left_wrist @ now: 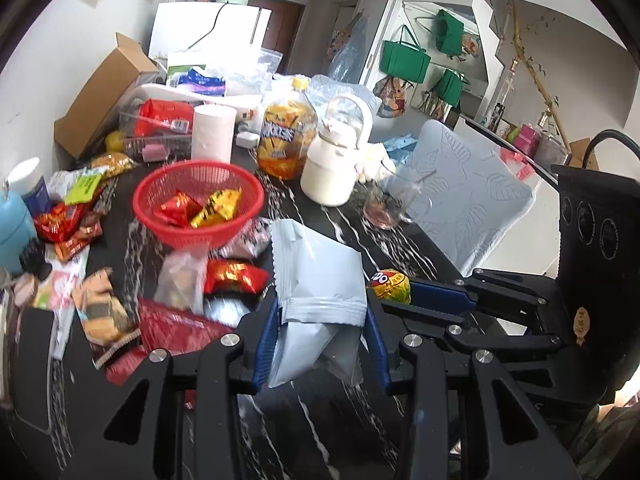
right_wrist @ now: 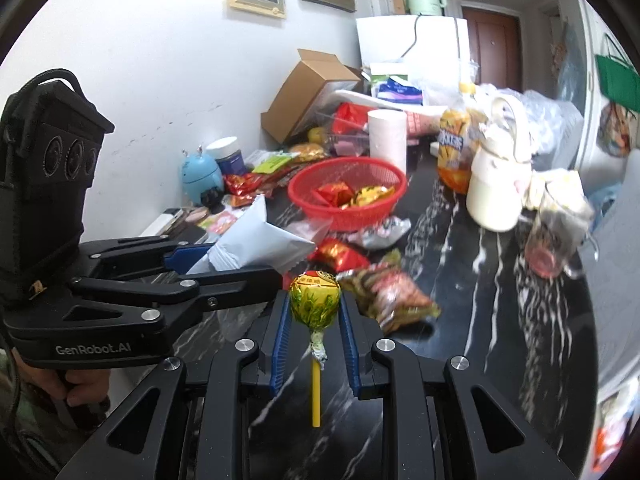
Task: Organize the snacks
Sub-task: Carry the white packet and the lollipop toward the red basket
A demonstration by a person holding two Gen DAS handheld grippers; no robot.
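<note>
Two grippers hold snacks above a cluttered dark table [left_wrist: 320, 420].
The red basket [left_wrist: 168, 196] sits mid-table with two wrapped snacks inside, loose packets strewn around it toward the wall edge. The left gripper [left_wrist: 322, 320] has its jaws clamped on a pale grey packet [left_wrist: 316, 272], lifted off the table. The right gripper [right_wrist: 316, 316] has its jaws closed narrowly on a yellow lollipop [right_wrist: 315, 300], stick hanging down.

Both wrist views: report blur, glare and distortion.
Left wrist view: fisheye bends the room edges; black corners; the pale packet in the left tongs is sharp, the tabletop streaked by motion. Right wrist view: lollipop in the right tongs crisp; glass cup smeared; no strong glare.
</note>
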